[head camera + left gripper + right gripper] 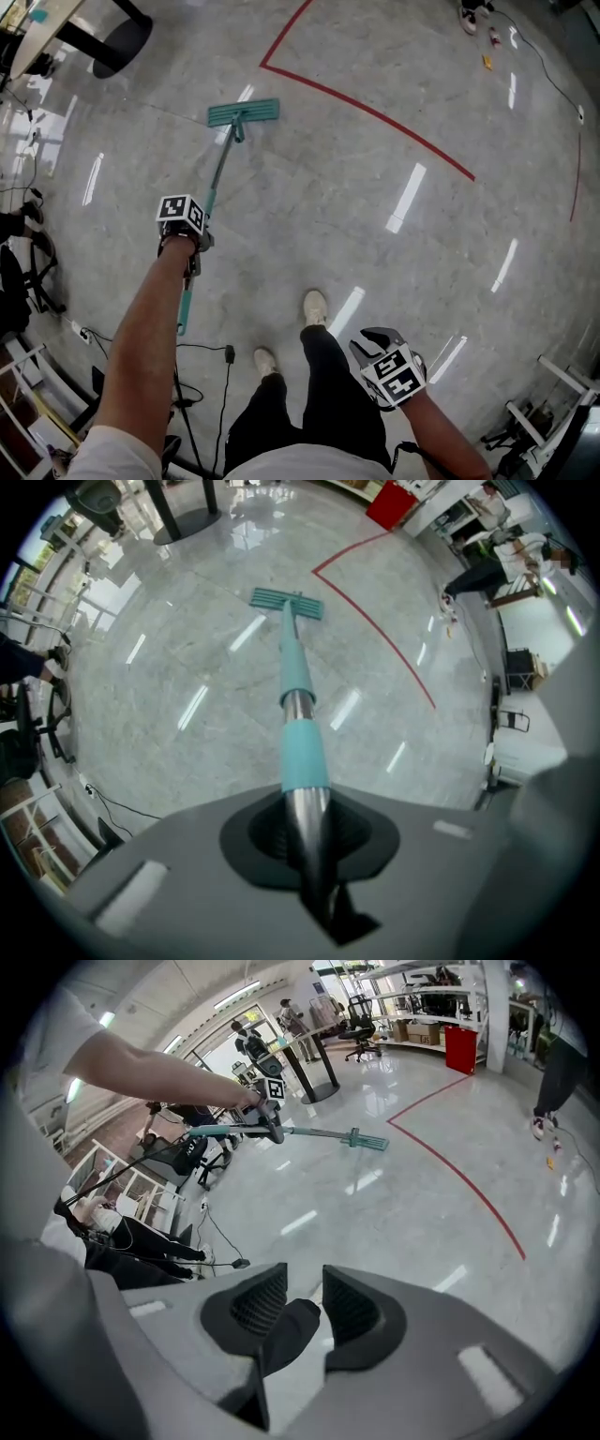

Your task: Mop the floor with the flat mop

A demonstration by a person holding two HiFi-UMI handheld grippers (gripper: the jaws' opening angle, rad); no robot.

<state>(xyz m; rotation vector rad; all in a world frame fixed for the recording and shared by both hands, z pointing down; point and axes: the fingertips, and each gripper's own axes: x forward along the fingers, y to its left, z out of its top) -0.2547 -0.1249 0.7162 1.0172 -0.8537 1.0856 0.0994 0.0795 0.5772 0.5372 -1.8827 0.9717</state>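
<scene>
Polished grey floor (394,244) spreads ahead, crossed by a red tape line (375,114). My left gripper (305,832) is clamped on the mop handle (298,682), which runs forward and down to the flat mop head (243,113), flat on the floor. My right gripper (305,1288) hangs low beside me, jaws parted, empty.

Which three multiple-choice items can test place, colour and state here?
1. Where lies the teal flat mop head? A) on the grey polished floor, near the red floor line B) on a table C) against a wall
2. The plastic sleeve on the metal mop handle is: A) yellow B) teal C) black
3. The right claw is: A) shut on the mop B) open, empty C) shut on a cable

A: it rests flat on the floor. B: teal shows just beyond the left claw. B: its jaws stand apart, nothing between.
</scene>
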